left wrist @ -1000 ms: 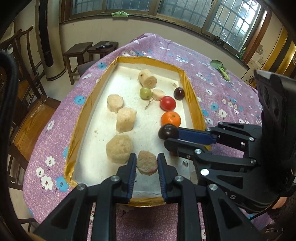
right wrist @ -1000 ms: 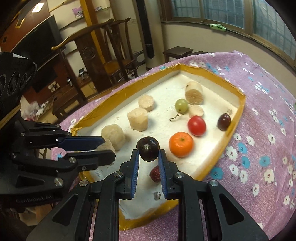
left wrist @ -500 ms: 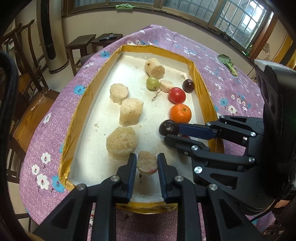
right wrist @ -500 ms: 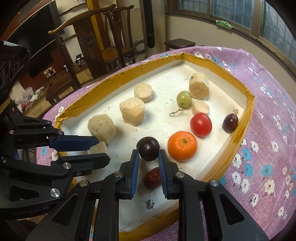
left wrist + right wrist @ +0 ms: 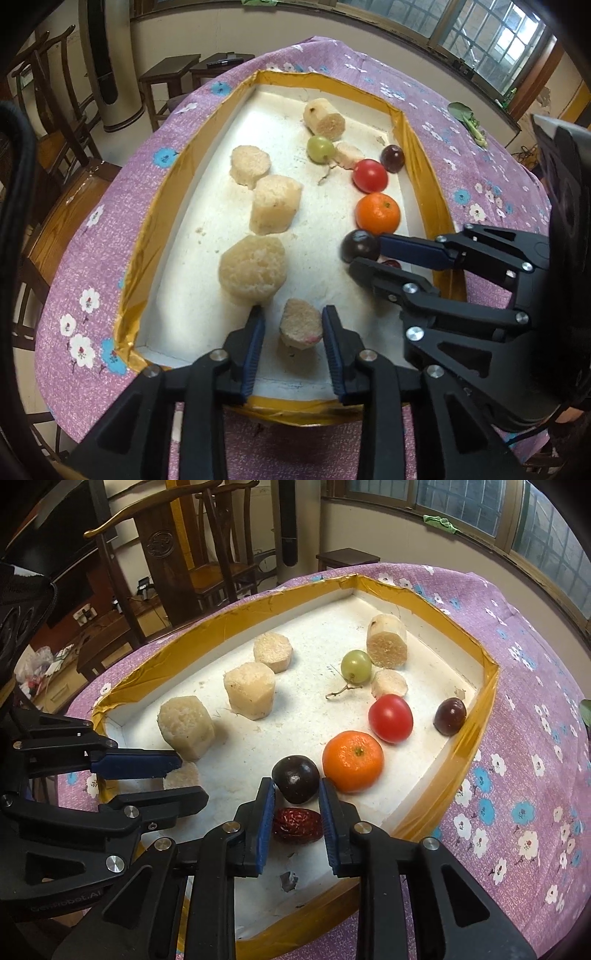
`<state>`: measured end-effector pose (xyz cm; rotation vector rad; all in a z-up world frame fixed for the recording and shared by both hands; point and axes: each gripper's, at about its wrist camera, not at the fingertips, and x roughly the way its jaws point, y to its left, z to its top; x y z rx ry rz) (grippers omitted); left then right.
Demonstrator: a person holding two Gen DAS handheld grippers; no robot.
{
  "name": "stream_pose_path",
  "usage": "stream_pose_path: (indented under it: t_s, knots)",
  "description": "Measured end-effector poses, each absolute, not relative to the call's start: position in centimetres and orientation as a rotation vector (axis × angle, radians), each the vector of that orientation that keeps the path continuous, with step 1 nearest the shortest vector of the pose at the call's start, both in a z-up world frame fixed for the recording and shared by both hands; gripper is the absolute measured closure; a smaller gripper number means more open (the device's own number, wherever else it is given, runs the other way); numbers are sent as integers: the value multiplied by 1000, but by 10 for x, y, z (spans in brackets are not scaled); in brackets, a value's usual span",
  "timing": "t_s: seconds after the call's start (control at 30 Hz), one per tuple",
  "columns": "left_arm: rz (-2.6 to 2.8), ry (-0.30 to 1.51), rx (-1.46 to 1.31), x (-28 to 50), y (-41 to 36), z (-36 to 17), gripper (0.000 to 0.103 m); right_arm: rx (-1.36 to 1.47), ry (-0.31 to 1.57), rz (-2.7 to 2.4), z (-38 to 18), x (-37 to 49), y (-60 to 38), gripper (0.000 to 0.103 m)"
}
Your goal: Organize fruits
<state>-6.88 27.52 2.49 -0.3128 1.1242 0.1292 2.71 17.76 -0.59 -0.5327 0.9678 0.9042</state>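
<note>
1. Between the blue pads of the left gripper (image 5: 293, 325) sits a small pale cut piece (image 5: 300, 325), resting on the floor of the white tray (image 5: 207, 258) near its front wall; the jaws have just been opening, and gaps show on both sides of the piece.
2. Right of it, the right gripper (image 5: 296, 788) clenches a dark plum (image 5: 295, 778) at its fingertips, just beside an orange (image 5: 352, 760).
3. Under that gripper lies a wrinkled red date (image 5: 297, 825) on the tray floor.
4. Farther back sit a tomato (image 5: 390, 718), a dark grape (image 5: 449, 715), a green grape (image 5: 355, 666) and pale cut chunks (image 5: 249, 690).
5. A gold-taped rim (image 5: 472, 738) borders the tray, which rests on a purple flowered cloth (image 5: 535, 775).
</note>
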Motion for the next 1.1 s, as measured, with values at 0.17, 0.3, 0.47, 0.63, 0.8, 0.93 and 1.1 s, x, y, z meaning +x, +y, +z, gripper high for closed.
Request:
stream_pose_path:
  t_s: [0.17, 0.3, 0.47, 0.63, 0.8, 0.93, 1.1]
  knots:
    - [139, 1115, -309, -71, 280, 28, 50, -533, 979, 873, -1, 25, 175, 79]
    - [132, 1101, -331, -76, 285, 33, 42, -537, 981, 824, 6, 19, 171, 73]
    - [115, 1041, -399, -86, 295, 42, 34, -491, 961, 752, 26, 7, 162, 67]
    - [147, 943, -416, -98, 299, 60, 34, -427, 912, 564, 47, -6, 145, 31]
    - [218, 891, -383, -110, 296, 73, 33, -363, 812, 474, 69, -34, 126, 0]
    - [256, 877, -298, -121, 282, 80, 30, -359, 801, 460, 71, -50, 118, 0]
    - [299, 844, -278, -146, 266, 86, 20, -319, 828, 483, 69, -63, 100, 0]
